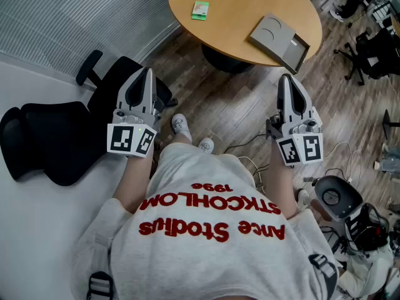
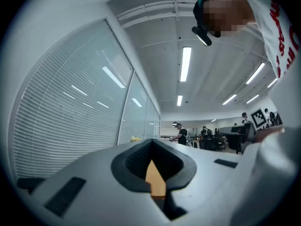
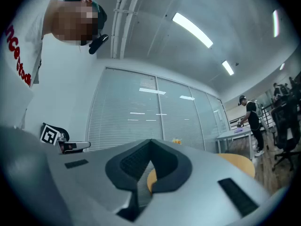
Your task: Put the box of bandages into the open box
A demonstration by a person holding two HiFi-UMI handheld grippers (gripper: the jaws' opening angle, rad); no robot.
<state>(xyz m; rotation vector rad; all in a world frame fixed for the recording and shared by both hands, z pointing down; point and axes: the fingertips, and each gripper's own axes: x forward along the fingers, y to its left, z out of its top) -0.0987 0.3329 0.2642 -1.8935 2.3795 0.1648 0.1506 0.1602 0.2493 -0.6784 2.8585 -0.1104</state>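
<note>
Left tongs [image 1: 147, 74] and right tongs [image 1: 285, 80] pressed together, empty, short of the desk [image 1: 240, 24] (nothing begun). Danger: flat bandage box [image 1: 200, 10] skidding under a clumsy pinch.

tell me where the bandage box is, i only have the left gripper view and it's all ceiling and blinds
Observer: The green bandage box lies on the round table ahead, toward its left side in the head view.
Operator: and the open box
Observer: The grey open box sits near the table's right edge, apart from the bandage box.
Operator: right gripper holding anything
Observer: No, the right gripper is shut and empty, touching neither box.
</note>
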